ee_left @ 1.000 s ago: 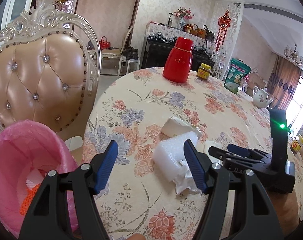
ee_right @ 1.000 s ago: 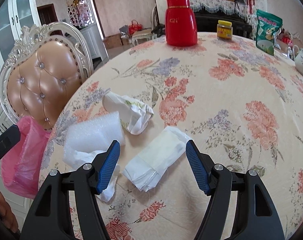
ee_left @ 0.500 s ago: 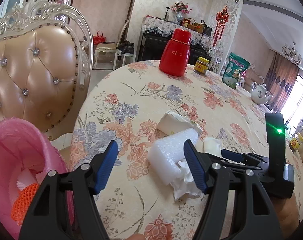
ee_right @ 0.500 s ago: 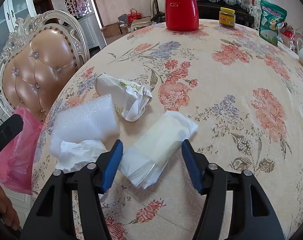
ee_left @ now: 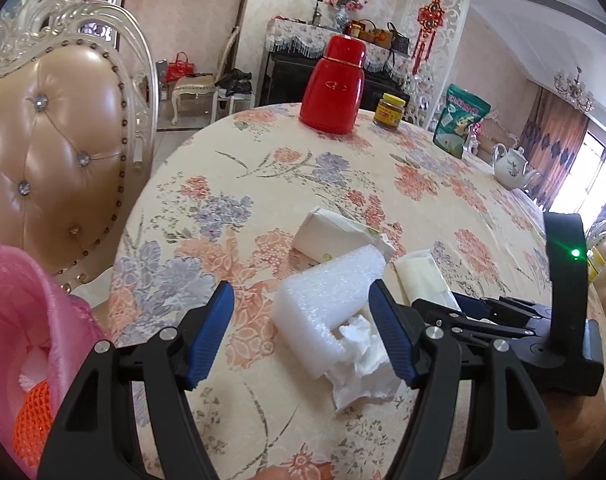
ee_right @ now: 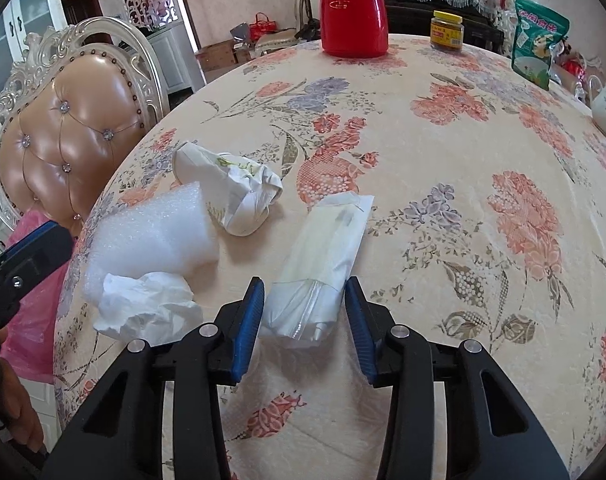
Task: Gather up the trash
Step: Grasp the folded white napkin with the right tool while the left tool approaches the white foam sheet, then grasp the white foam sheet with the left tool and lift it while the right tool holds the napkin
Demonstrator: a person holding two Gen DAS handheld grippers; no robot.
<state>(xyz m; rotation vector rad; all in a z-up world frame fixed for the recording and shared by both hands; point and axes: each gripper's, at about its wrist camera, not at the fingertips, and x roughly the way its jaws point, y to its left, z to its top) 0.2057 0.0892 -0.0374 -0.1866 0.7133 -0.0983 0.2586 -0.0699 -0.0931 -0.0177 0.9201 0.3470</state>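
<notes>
Trash lies near the edge of the floral table (ee_right: 443, 152): a white foam sheet (ee_right: 155, 236) (ee_left: 327, 300), a crumpled tissue (ee_right: 147, 308) (ee_left: 363, 360), a crumpled paper wrapper (ee_right: 231, 188) (ee_left: 335, 236) and a white plastic packet (ee_right: 327, 248) (ee_left: 419, 276). My right gripper (ee_right: 305, 312) (ee_left: 443, 306) straddles the packet's near end. Its jaws are closing, and a sliver of gap shows at the right pad. My left gripper (ee_left: 303, 336) hovers open in front of the foam sheet, gripping nothing. A pink bag (ee_left: 19, 312) (ee_right: 31, 320) holding orange mesh (ee_left: 35, 420) hangs at its left.
At the table's far side stand a red thermos (ee_left: 333, 88), a yellow-lidded jar (ee_left: 389, 110), a green packet (ee_left: 461, 120) and a white teapot (ee_left: 513, 166). A tufted chair (ee_left: 55, 152) stands against the table's left edge, behind the bag.
The right gripper's jaws have narrowed from wide apart to almost touching the packet's sides. The left gripper has come forward and lower, so the foam sheet looks nearer.
</notes>
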